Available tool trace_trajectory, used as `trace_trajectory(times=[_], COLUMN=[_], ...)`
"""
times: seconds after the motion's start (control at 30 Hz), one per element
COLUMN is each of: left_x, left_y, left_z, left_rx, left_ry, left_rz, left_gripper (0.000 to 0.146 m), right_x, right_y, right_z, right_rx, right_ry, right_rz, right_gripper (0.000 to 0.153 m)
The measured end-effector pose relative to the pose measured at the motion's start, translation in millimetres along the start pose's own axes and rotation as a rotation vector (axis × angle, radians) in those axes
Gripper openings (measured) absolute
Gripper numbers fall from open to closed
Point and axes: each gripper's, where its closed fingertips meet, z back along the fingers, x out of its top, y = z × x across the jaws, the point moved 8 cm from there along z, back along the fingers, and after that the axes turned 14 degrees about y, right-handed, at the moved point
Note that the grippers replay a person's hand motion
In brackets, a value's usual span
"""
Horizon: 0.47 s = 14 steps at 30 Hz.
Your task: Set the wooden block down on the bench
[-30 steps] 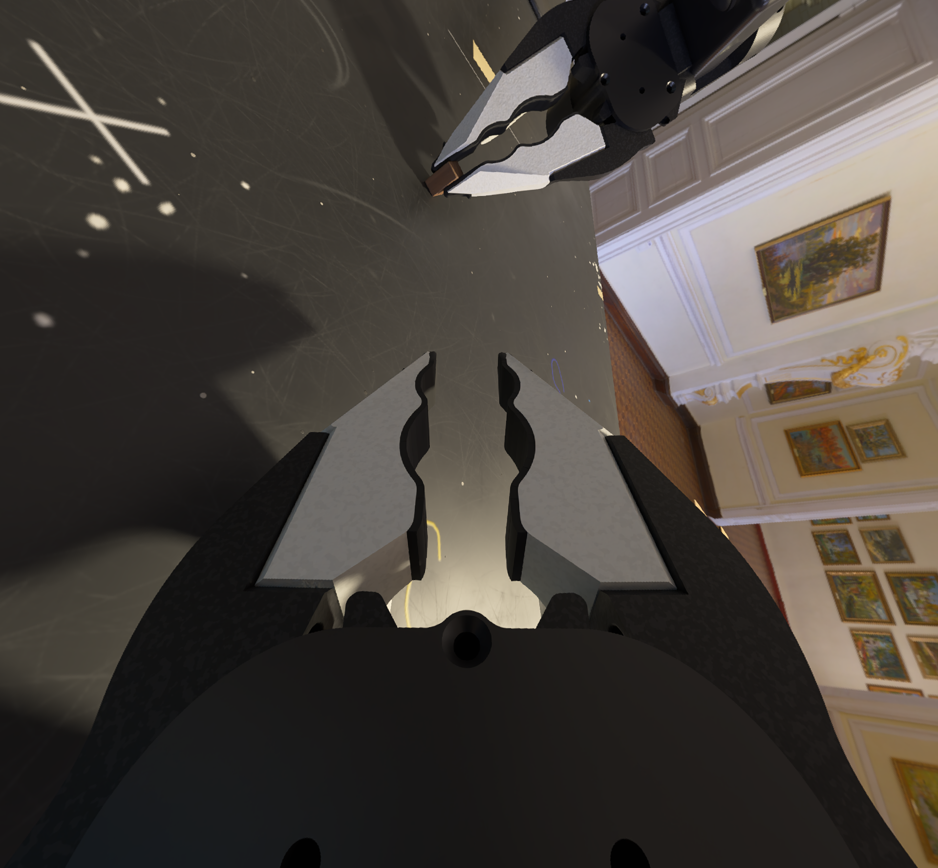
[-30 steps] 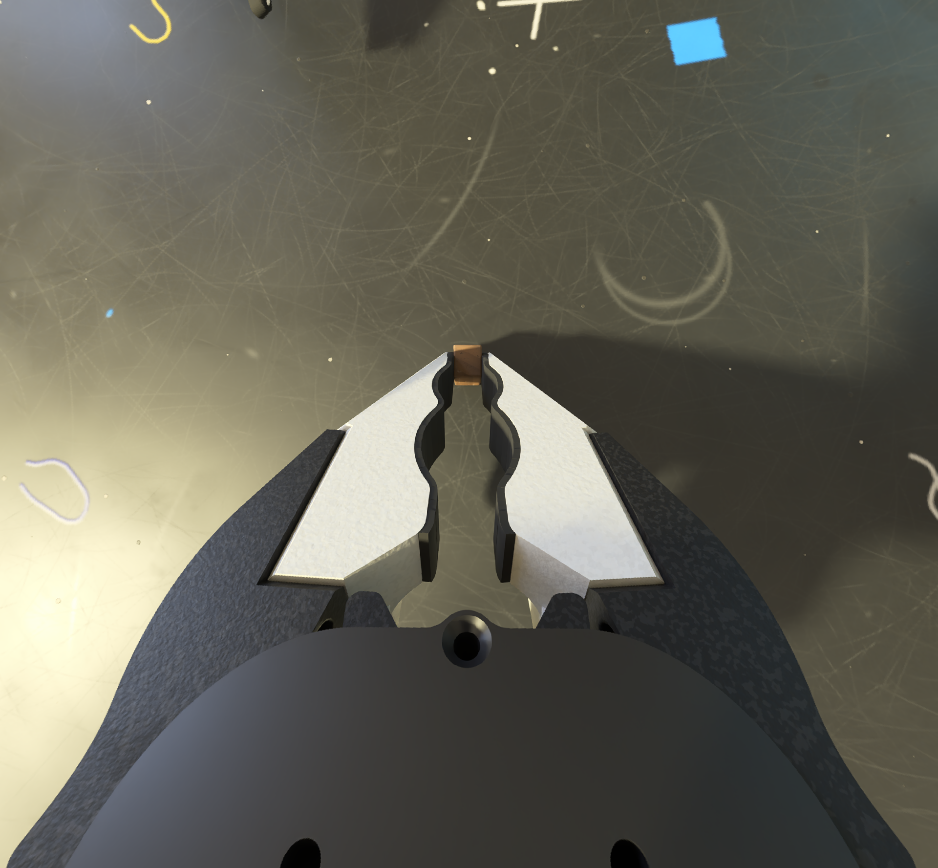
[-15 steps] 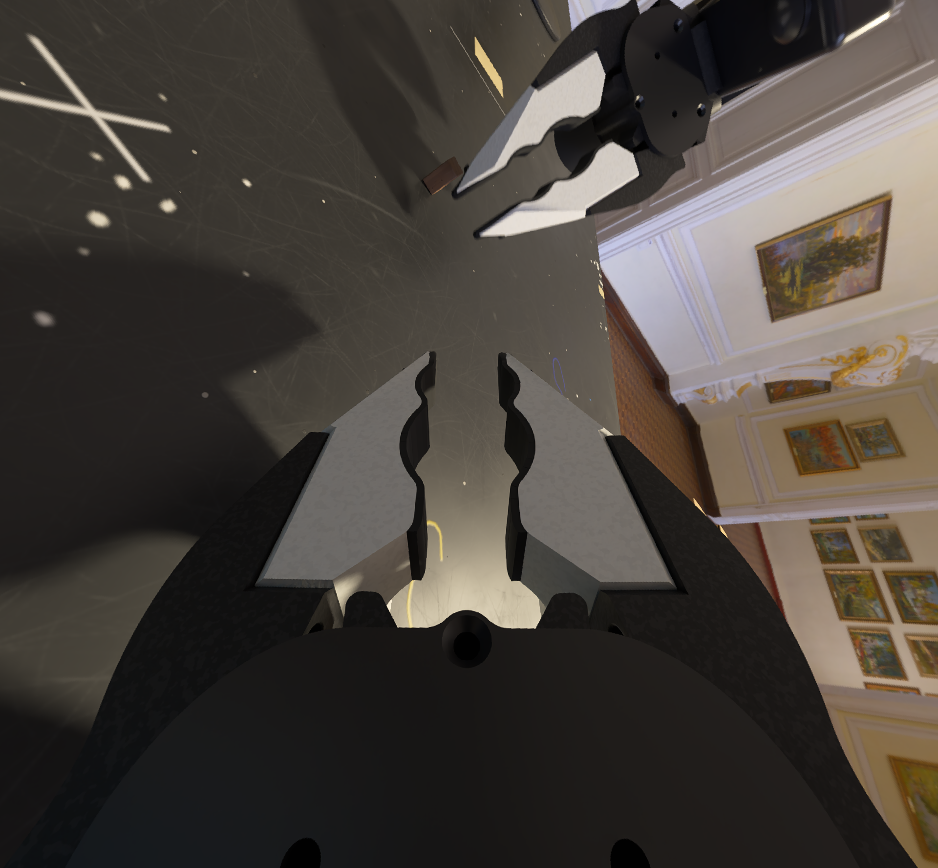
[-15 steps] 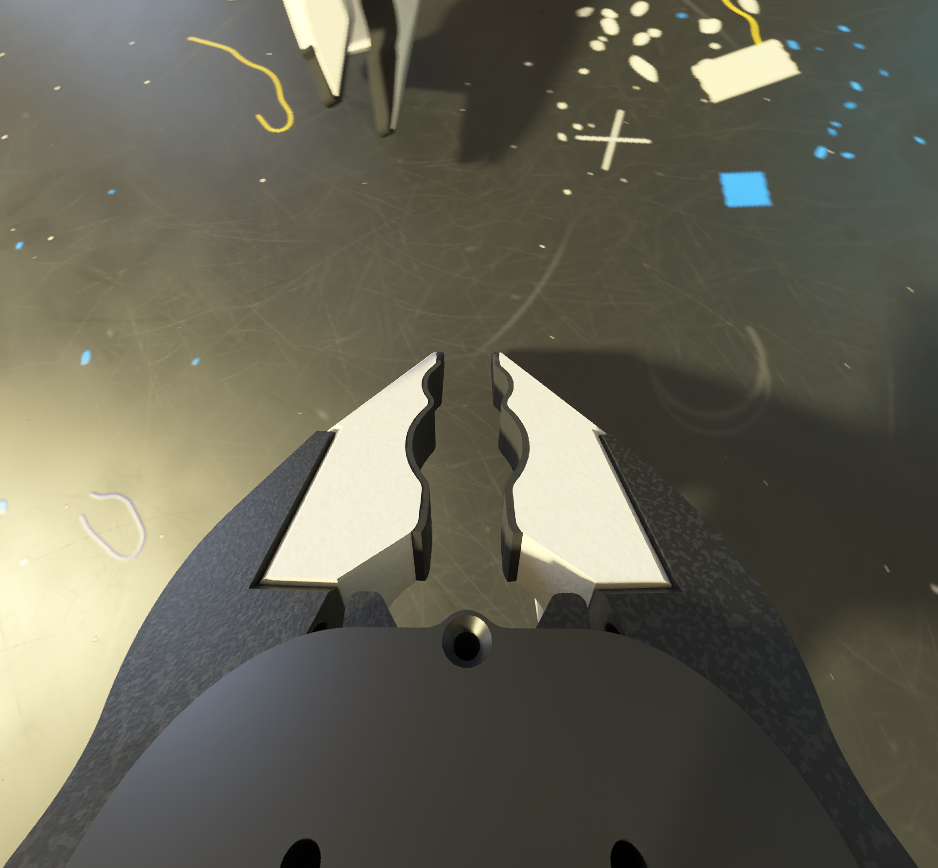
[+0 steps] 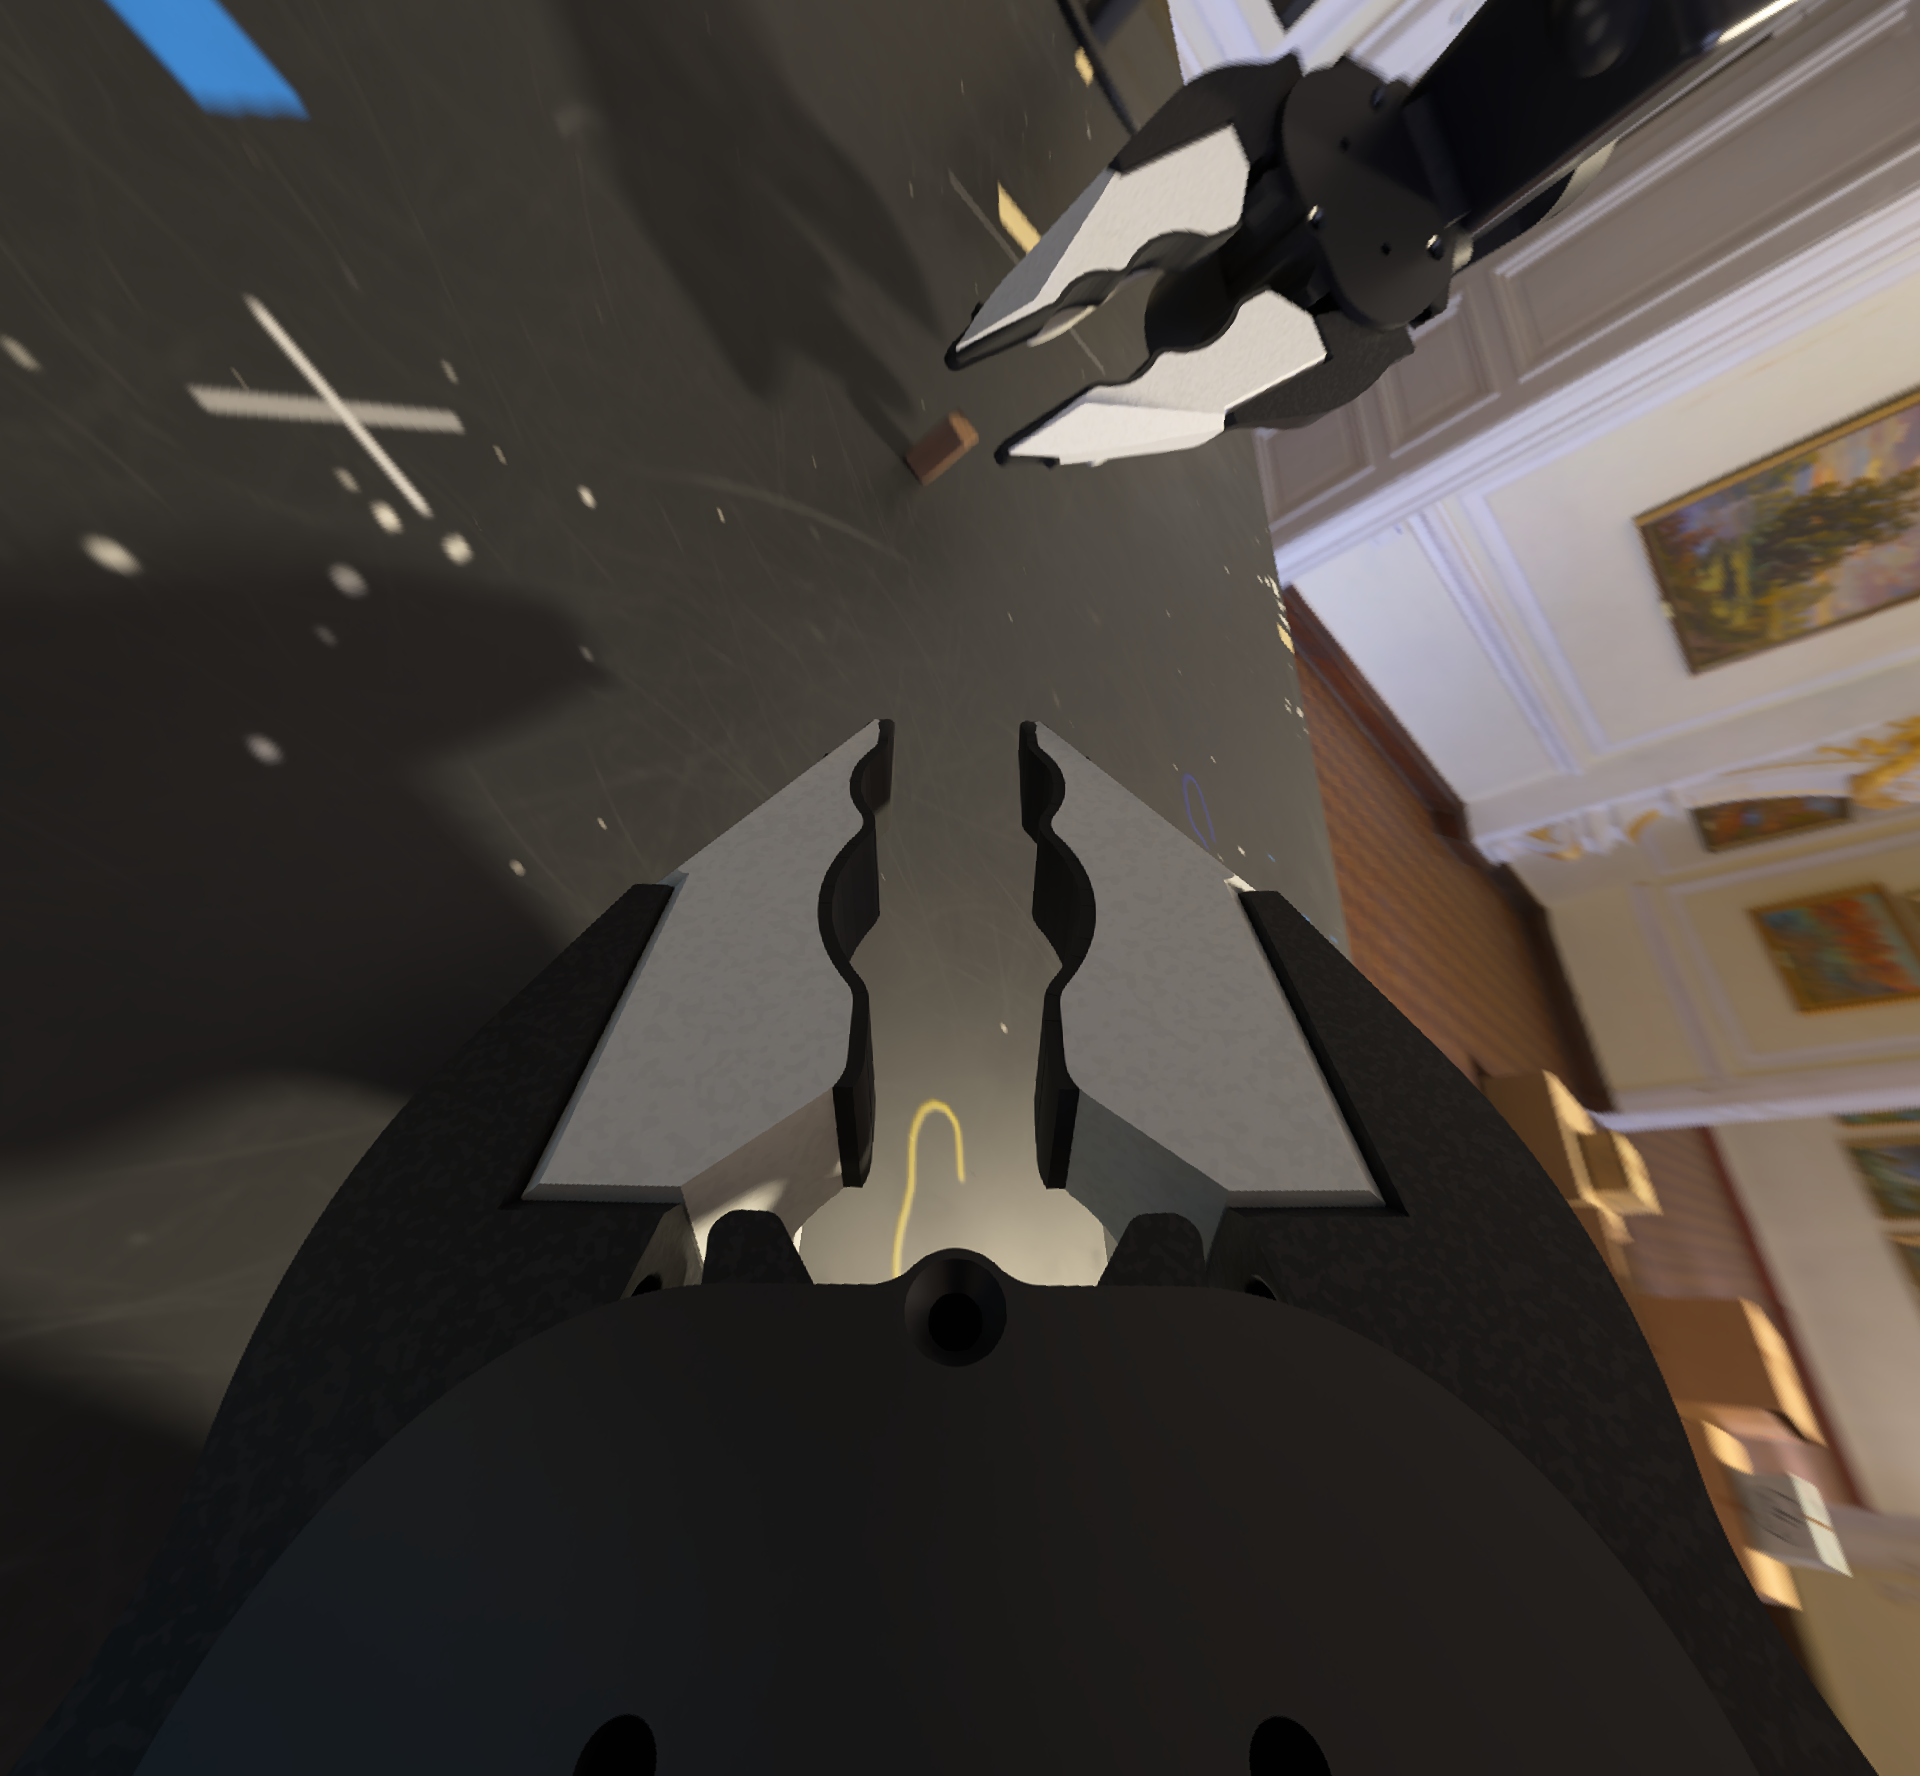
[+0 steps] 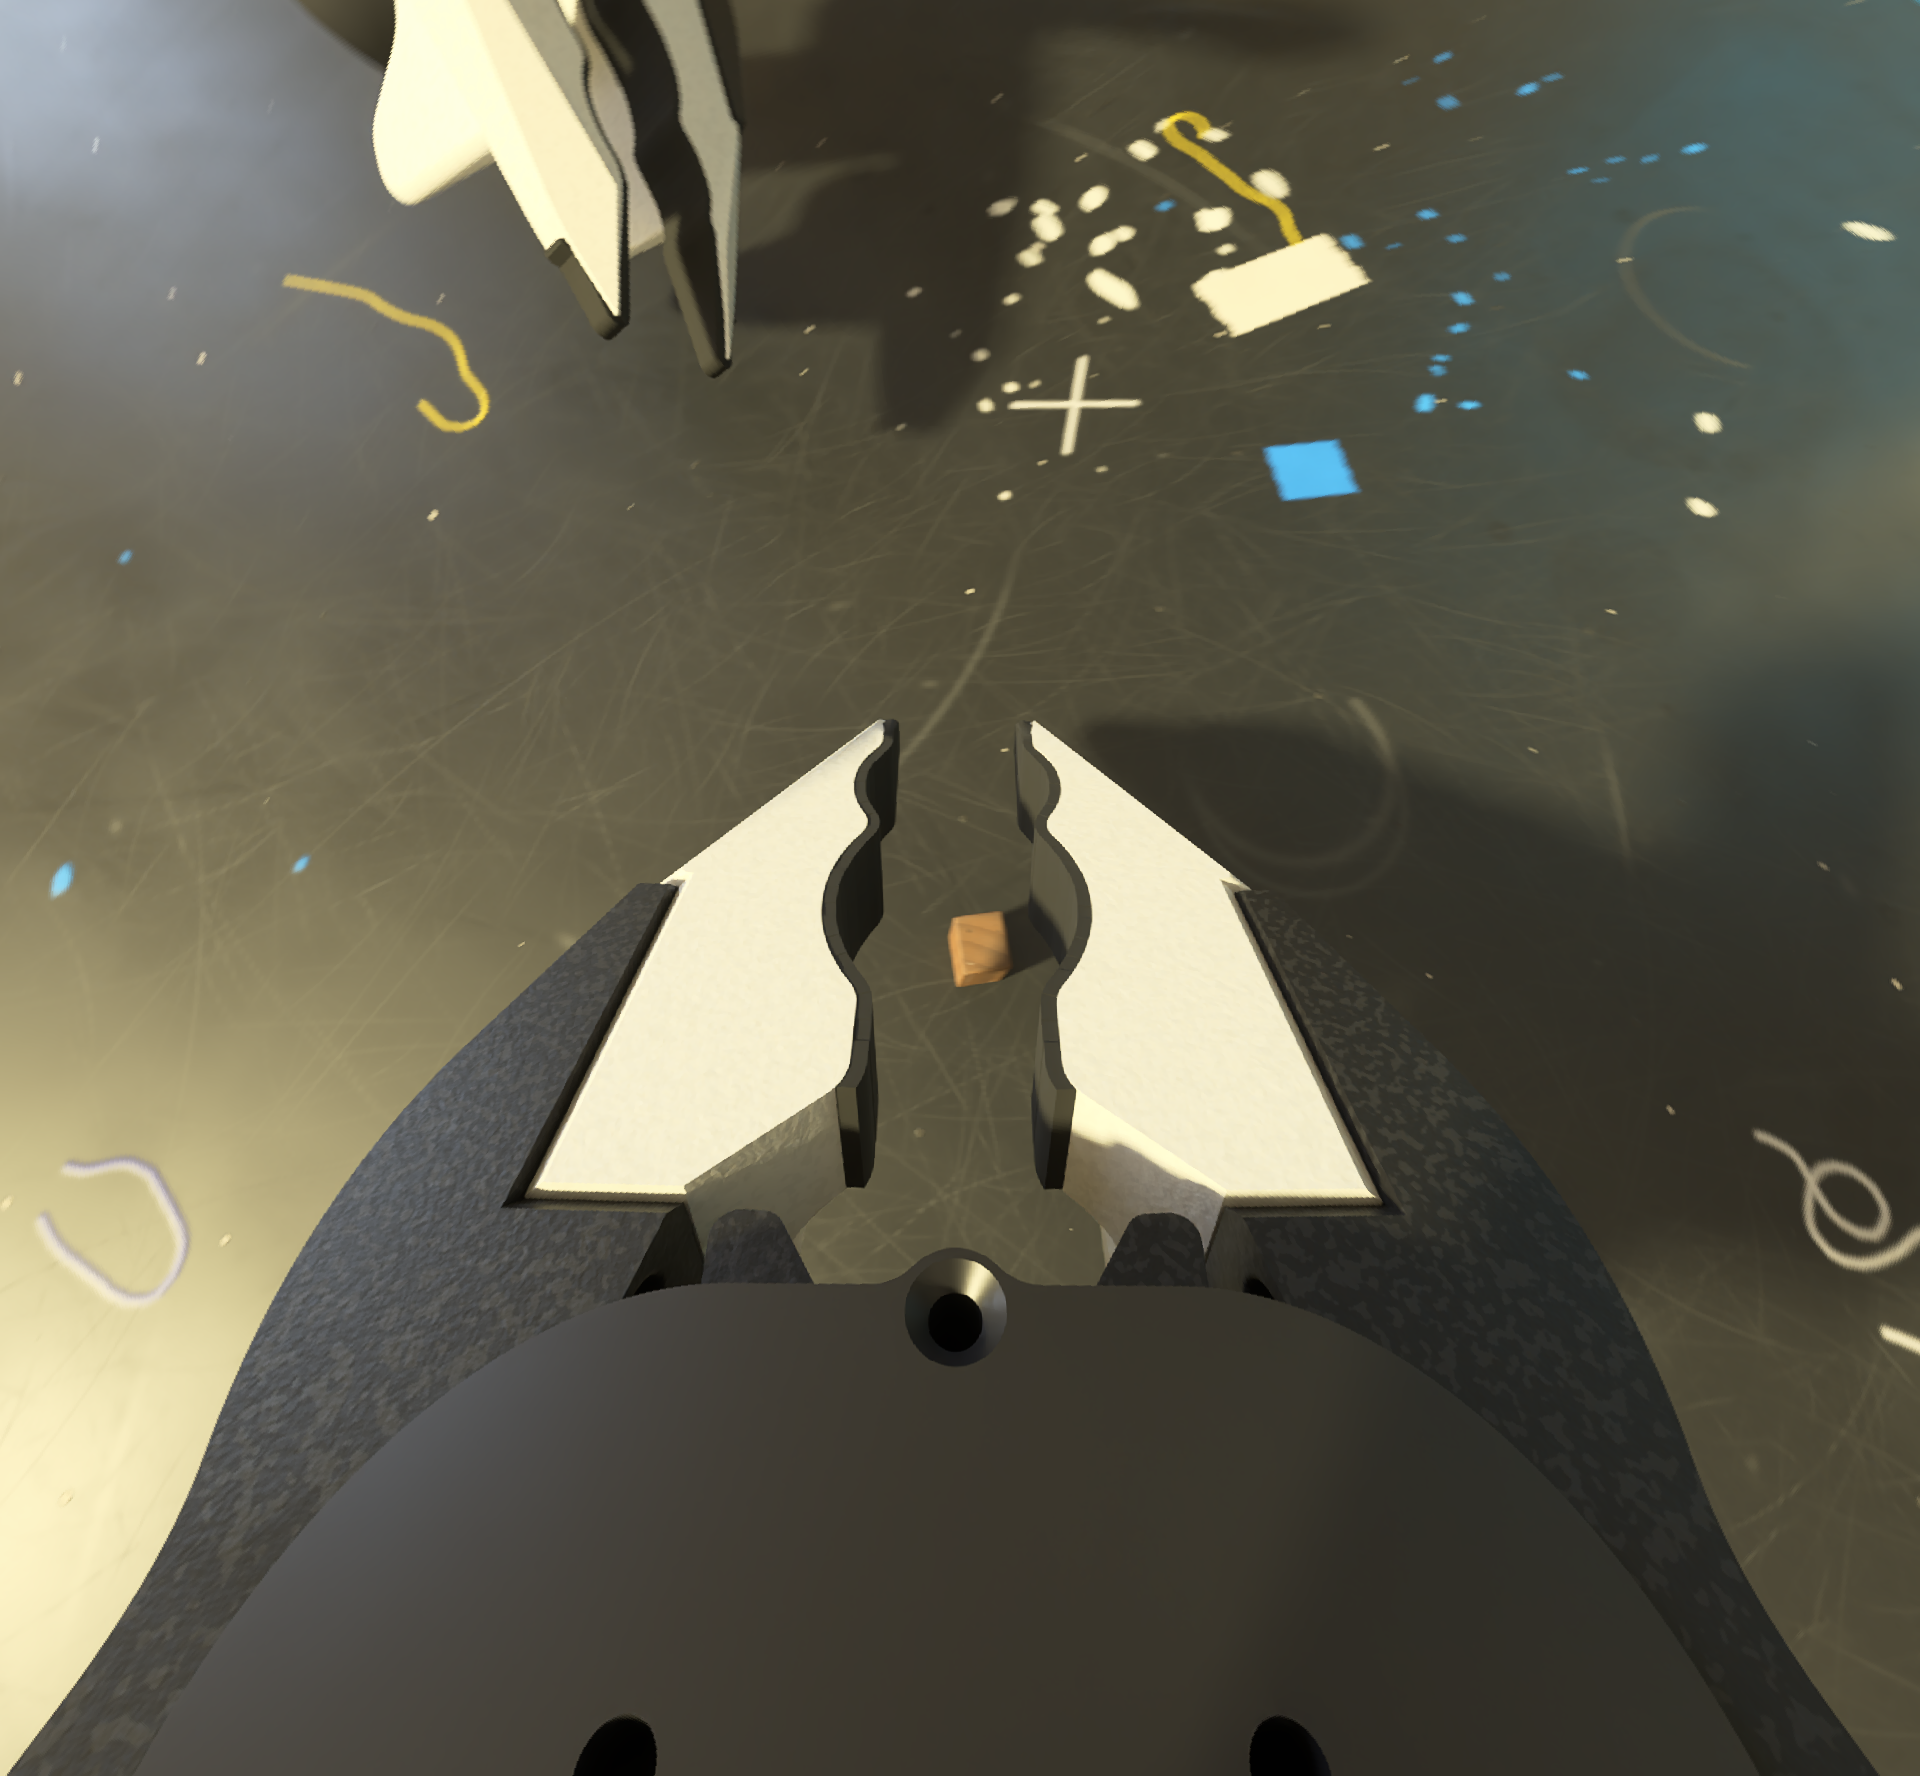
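A small wooden block lies on the dark scratched bench, seen far below through the gap of my right gripper, which is open, empty and raised above it. In the left wrist view the block rests on the bench just beside the right gripper, apart from its fingertips. My left gripper is open and empty, hovering over the bench some way from the block. The left gripper also shows at the top left of the right wrist view.
The bench bears paint marks: a white cross, a blue square, a cream patch, yellow squiggles. The bench edge runs along the right in the left wrist view, with a wall of framed paintings beyond.
My right gripper opened, let go of the wooden block on the bench, and rose away from it. My left gripper stayed open and shifted slightly.
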Motion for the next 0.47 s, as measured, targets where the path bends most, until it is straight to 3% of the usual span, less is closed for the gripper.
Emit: trace_trajectory(times=[0.07,0.2,0.33,0.47], left_x=[8,31,43,51], left_y=[-1,4,14,5], left_z=[5,14,17,16], left_rx=[0.019,-0.151,-0.087,0.019], left_ry=[-0.064,-0.205,-0.232,-0.18], left_rz=[-0.061,-0.109,-0.141,-0.272], left_gripper=[0.023,0.037,0.038,0.041], right_x=[-4,-11,2,20], right_y=[-8,-21,-31,-47], right_z=[3,1,1,9], right_rx=[-0.019,-0.069,-0.082,-0.178], right_ry=[-0.05,-0.072,-0.155,-0.198], right_rz=[-0.051,-0.104,-0.11,-0.063], right_gripper=[0.028,0.056,0.082,0.109])
